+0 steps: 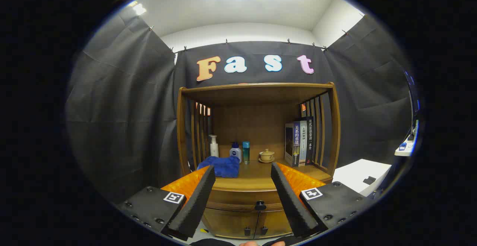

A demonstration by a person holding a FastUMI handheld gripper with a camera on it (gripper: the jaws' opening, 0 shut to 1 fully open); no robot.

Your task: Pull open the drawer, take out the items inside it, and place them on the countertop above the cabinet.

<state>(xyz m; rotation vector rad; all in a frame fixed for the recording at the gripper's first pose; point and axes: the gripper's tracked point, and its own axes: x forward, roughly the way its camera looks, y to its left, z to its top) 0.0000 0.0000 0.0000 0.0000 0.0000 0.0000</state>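
In front of the black cloth wall stands a brown wooden cabinet [257, 216] with a slatted open shelf unit built on top of it. The gripper [242, 201] is held before it with its two fingers [195, 201] spread wide, holding nothing, and it is still apart from the cabinet. Between the fingers I see the closed wooden drawer [238, 201] with a small dark round knob [259, 204] in its middle; the drawer front sits just under the wooden worktop [257, 175]. Below the drawer are two cabinet doors [246, 221], both closed, with small dark handles near their meeting line. On the worktop, beyond the left finger, lies a crumpled blue cloth [220, 166]. Behind the cloth, against the back panel, stand a white pump bottle [214, 146], a white bottle with a dark blue cap [235, 151] and a slim teal bottle [246, 151], near one another in a row. To the right of them sits a small beige lidded cup on a saucer [267, 155]. At the right side several books [300, 141] stand upright against the slats. Beside the cabinet, further right, is a white table [357, 173] with a small dark object on it. What is inside the drawer I cannot tell.
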